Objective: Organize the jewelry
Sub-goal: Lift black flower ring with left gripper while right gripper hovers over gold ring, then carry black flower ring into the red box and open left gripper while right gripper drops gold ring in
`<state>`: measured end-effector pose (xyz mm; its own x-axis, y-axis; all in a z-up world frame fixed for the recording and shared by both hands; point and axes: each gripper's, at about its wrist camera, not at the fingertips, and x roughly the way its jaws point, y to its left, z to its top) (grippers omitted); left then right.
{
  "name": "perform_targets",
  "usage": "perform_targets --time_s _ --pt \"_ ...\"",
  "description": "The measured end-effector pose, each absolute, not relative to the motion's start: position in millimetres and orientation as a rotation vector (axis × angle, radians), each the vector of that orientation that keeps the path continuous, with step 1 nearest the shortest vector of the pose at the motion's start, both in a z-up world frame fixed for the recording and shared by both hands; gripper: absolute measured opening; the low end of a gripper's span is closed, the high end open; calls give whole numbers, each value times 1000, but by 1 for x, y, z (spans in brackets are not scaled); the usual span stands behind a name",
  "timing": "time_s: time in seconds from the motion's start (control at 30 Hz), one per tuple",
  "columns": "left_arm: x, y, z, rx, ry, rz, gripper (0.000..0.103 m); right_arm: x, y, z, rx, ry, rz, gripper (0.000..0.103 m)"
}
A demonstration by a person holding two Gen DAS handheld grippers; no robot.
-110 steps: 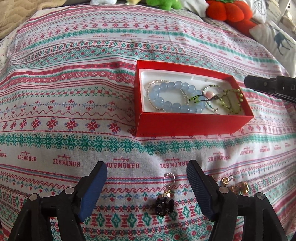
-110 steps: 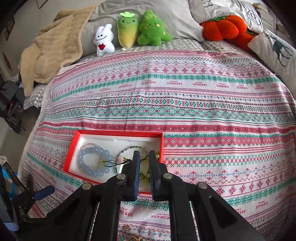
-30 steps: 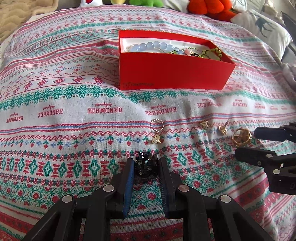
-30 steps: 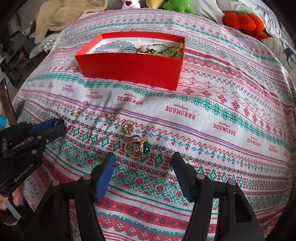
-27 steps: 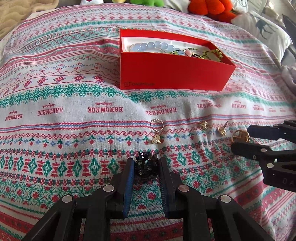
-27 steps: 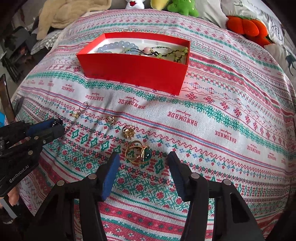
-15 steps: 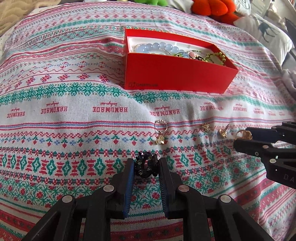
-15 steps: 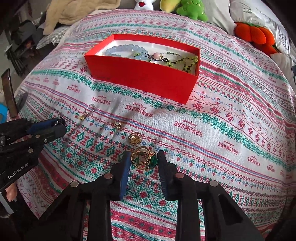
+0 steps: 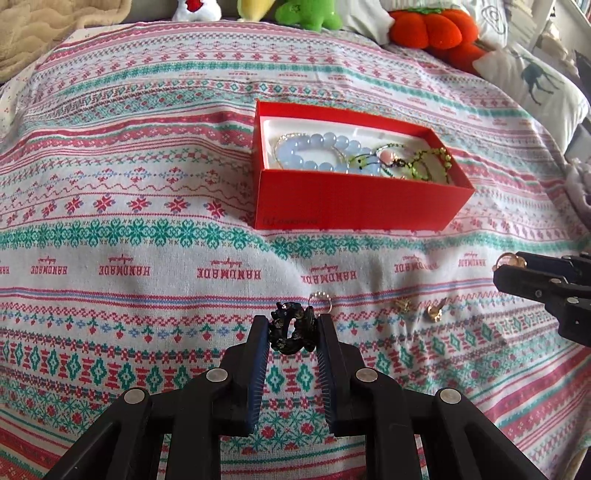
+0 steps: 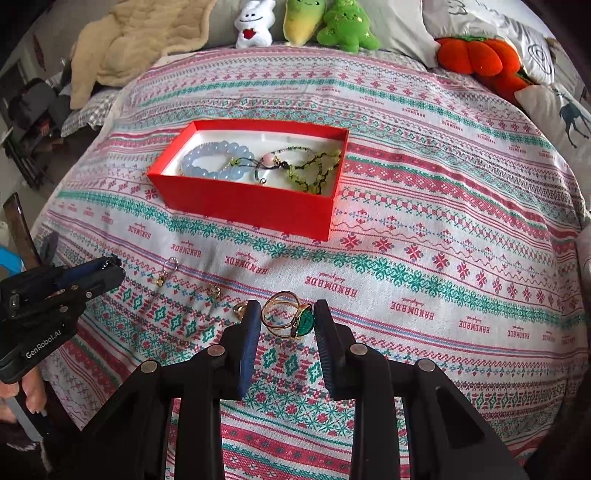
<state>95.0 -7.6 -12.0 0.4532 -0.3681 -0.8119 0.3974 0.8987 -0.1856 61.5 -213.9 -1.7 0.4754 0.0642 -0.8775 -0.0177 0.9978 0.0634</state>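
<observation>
My left gripper [image 9: 291,330] is shut on a black jewelled ring [image 9: 292,331] and holds it above the patterned cloth. My right gripper [image 10: 283,317] is shut on a gold ring with a green stone [image 10: 290,319], also lifted off the cloth. The red box [image 9: 354,205] sits ahead, also in the right wrist view [image 10: 247,205], holding a blue bead bracelet [image 9: 314,153] and green beaded strands [image 10: 314,170]. A small pearl ring [image 9: 321,300] and two gold earrings [image 9: 434,313] lie on the cloth. The right gripper shows at the left view's right edge [image 9: 496,266].
The patterned cloth [image 10: 424,240] covers a bed. Plush toys [image 10: 314,24], an orange pumpkin cushion [image 10: 476,55], pillows and a beige blanket [image 10: 129,40] lie along the far side. A gold charm earring [image 10: 166,273] lies left of the right gripper.
Both grippers have risen off the cloth with their rings. The right gripper closed on the green-stone ring and lifted it; the box now appears from higher up.
</observation>
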Motion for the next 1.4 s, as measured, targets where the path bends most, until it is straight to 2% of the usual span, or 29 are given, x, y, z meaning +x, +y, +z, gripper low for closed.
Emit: perform_targets --time_s 0.7,1.4 --pt "127 -66 43 90 881 -544 20 96 -236 49 181 955 34 31" --pt "178 -78 9 161 911 -494 21 131 -244 25 259 1009 57 31"
